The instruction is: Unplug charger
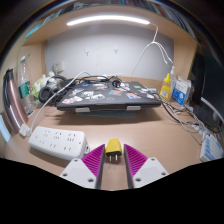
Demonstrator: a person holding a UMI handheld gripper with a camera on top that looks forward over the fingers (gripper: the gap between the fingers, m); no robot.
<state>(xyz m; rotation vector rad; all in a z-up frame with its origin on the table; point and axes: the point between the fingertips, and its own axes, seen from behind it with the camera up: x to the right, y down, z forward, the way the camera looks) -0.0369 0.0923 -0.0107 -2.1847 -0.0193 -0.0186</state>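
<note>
Yellow-tipped plug – likely the charger's – clamped between hand-held gripper pads, beside white power strip

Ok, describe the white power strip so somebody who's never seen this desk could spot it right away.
Start at the dark laptop lying closed and covered in stickers in the middle of the wooden desk. On the bare wood in front of it, beside the gripper holding a yellow-tipped plug, lies the power strip. It is the only long white bar with a row of sockets.

An office desk: laptop, power strip, cables, overhead strip light.
</note>
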